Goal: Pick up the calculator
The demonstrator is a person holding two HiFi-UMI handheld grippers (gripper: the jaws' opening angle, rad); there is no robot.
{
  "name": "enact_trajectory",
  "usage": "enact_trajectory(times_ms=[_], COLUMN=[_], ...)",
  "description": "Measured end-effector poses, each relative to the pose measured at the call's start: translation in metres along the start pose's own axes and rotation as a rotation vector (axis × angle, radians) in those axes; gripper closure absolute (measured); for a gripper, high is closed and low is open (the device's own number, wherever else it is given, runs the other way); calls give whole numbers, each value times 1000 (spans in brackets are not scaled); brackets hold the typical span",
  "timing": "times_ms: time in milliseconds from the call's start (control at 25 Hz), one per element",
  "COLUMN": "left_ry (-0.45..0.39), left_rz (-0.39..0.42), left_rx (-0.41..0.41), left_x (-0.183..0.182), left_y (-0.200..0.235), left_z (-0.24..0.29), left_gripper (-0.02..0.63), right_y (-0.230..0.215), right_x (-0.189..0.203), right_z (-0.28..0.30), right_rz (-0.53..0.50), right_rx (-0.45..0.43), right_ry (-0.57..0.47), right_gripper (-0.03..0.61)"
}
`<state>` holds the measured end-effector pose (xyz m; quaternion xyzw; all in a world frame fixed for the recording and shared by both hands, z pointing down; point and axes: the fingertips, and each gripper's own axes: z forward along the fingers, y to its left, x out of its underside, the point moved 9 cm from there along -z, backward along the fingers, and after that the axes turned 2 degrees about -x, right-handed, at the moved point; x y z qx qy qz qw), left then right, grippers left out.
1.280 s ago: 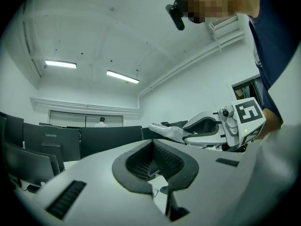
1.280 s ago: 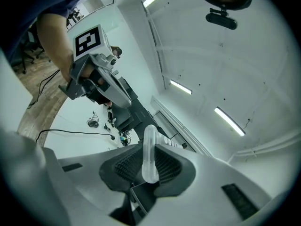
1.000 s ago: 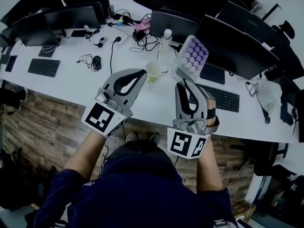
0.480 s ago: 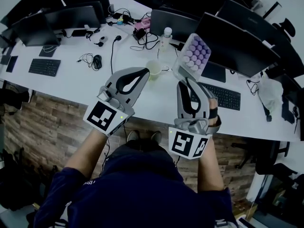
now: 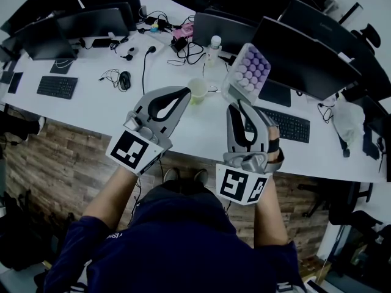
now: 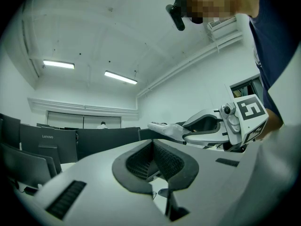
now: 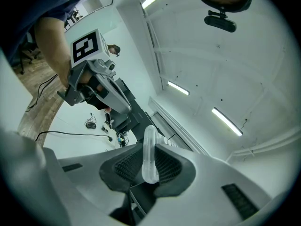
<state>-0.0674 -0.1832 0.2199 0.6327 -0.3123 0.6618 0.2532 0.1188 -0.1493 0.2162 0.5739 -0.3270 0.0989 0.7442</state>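
**A:** Where's the calculator [image 5: 247,72]?

**B:** It's off the table [image 5: 183,127], held in the air above the near edge and tilted so its key face shows in the head view. The right gripper [image 5: 237,105] has it by the lower end. Its jaws are partly closed, with the pads pressing on both sides of the thin body.

**A:** So the pick-up is done?

**B:** I'd judge the lift made. What's left is to hold it steady (a thin slab gripped at one end could pivot or slip if jolted).

**A:** And the other hand?

**B:** The left gripper [image 5: 182,94] hangs level beside the right one. Its jaws are drawn together on nothing.

**A:** What is the thing like?

**B:** It's a flat rectangular slab with a pale glossy casing, translucent at the rim, and rows of round lilac keys. The pads on it are dark ribbed rubber. A pale green translucent cup [image 5: 197,90] stands just beyond the left gripper. A black keyboard [image 5: 287,127] lies to the right, and dark monitors [image 5: 305,50] stand behind on the smooth white top.
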Motion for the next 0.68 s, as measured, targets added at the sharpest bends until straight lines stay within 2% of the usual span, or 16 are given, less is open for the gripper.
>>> enact_trajectory(times_ms=[680], left_ry=[3], left_rz=[-6], left_rx=[8], left_x=[7], left_y=[1], left_z=[13], left_gripper=[586], right_y=[-2], right_x=[11], right_z=[9], right_rz=[-1], right_rx=[-14], right_ry=[2], right_gripper=[497])
